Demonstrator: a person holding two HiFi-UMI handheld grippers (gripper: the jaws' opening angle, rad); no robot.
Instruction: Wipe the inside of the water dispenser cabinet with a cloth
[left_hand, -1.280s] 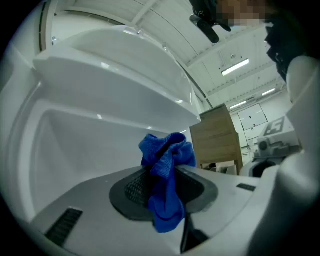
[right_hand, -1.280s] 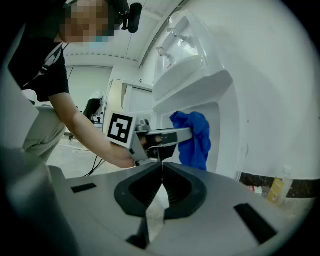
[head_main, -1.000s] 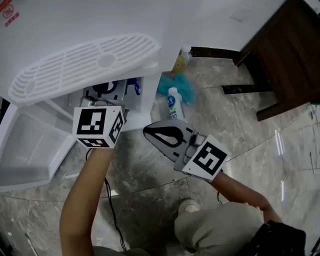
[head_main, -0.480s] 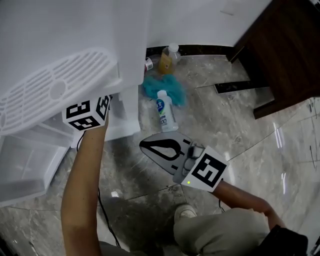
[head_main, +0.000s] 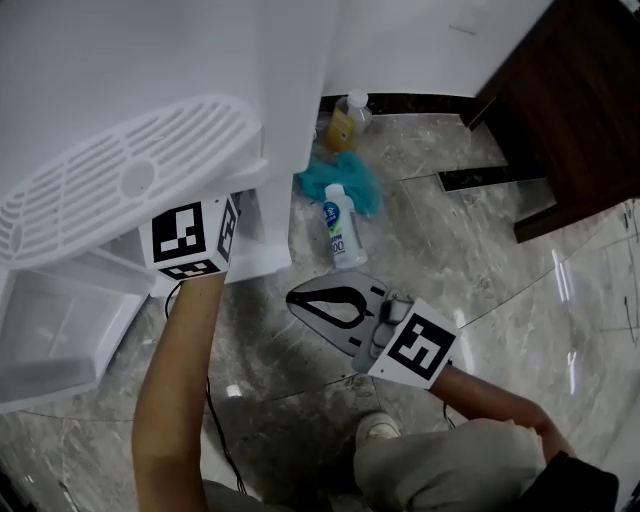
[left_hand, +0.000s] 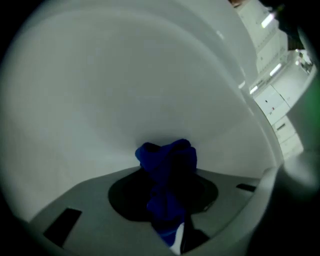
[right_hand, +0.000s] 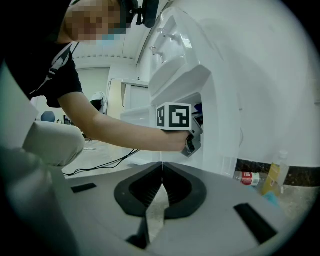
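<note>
Left gripper (left_hand: 167, 192) clamped on one blue cloth (left_hand: 167, 160) inside white cabinet (left_hand: 125, 75); right gripper (right_hand: 161, 172) clenched, empty.
On floor: one white bottle (head_main: 342, 232), one yellow bottle (head_main: 345, 122); label print unreadable.

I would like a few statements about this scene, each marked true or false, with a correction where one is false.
1. The left gripper holds a blue cloth. True.
2. The right gripper is wide open. False: the right gripper's jaws are together, with nothing between them.
3. A white bottle is on the floor near the dispenser. True.
4. The teal cloth is in the right gripper. False: the teal cloth lies on the floor beside the white bottle.
</note>
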